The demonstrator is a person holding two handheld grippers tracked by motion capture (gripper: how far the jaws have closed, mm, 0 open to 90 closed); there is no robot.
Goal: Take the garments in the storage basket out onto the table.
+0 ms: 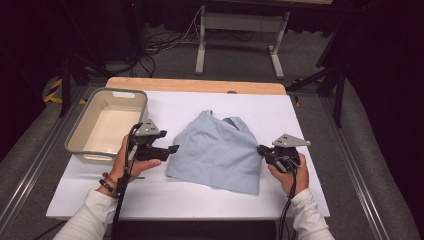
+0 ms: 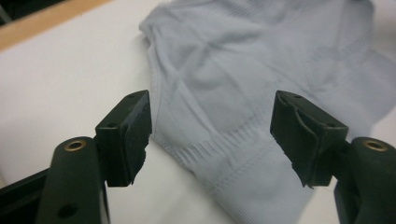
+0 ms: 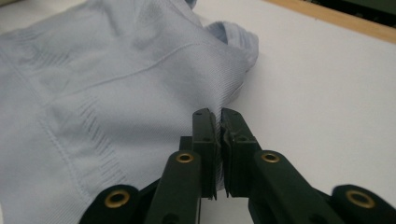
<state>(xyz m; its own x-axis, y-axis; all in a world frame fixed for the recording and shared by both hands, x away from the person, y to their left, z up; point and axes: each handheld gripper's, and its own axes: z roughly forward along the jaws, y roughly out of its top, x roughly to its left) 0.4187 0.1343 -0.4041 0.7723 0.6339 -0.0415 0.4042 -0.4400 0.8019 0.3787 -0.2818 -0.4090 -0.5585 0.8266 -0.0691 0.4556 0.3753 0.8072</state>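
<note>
A pale blue knit garment (image 1: 217, 150) lies spread on the white table top (image 1: 305, 115). My left gripper (image 1: 172, 149) hovers at the garment's left edge. In the left gripper view its jaws stand wide apart (image 2: 210, 112), with the ribbed hem of the garment (image 2: 261, 70) below and beyond them and nothing pressed between the pads. My right gripper (image 1: 260, 149) is at the garment's right edge. In the right gripper view it is shut (image 3: 218, 114), pinching the edge of the fabric (image 3: 93, 84) between its pads.
A grey plastic basin (image 1: 82, 120) stands at the table's left, just behind my left hand. A strip of wooden board (image 1: 195, 84) shows along the far edge. Beyond the table are stand legs and cables on the floor.
</note>
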